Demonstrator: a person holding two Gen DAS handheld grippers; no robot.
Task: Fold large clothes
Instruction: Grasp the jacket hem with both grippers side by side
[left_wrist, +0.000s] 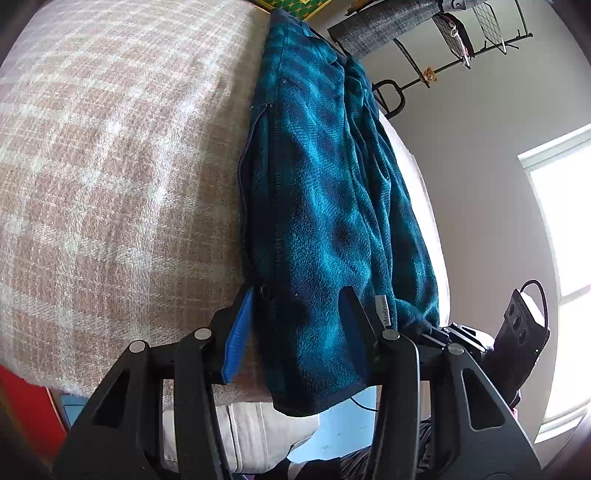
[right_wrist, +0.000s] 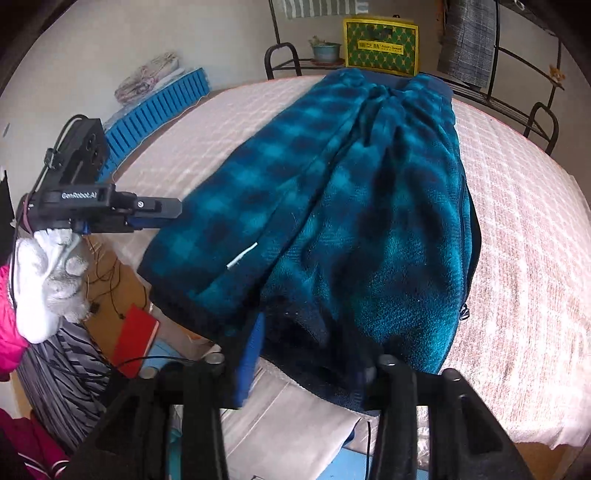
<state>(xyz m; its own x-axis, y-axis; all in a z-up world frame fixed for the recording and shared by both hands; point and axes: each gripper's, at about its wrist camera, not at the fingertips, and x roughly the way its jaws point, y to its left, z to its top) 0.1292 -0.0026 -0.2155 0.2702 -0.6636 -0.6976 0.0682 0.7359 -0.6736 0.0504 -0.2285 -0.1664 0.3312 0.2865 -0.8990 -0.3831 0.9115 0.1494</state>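
The teal-and-navy plaid fleece jacket lies lengthwise on the bed cover, a pink-beige woven check w/ a coarse weave; the hem hangs over the near edge at 6 o'clock, the collar end points to 12. Fabric is fuzzy pile, bunched into long ridges down the middle, w/ a dark zipper along one side. Left gripper: jaws partly apart, straddling the hem, blue pad on one finger beside the cloth, the other finger over the fleece next to a small grey label; pads do not clearly press, so no firm grip seen. Right gripper: blurred, fingers at the dark hem band, gap fairly narrow; whether cloth is pinched cannot be told. Only the right view shows: the left gripper body at 9 o'clock held by a white-gloved hand, a red book and cables on the floor at 7, a blue ribbed panel at 10, a green-yellow box and a potted plant on a black metal rack at 12. Only the left view shows: a bright window at 3 and grey checked cloth hung on a wire rack at 1.
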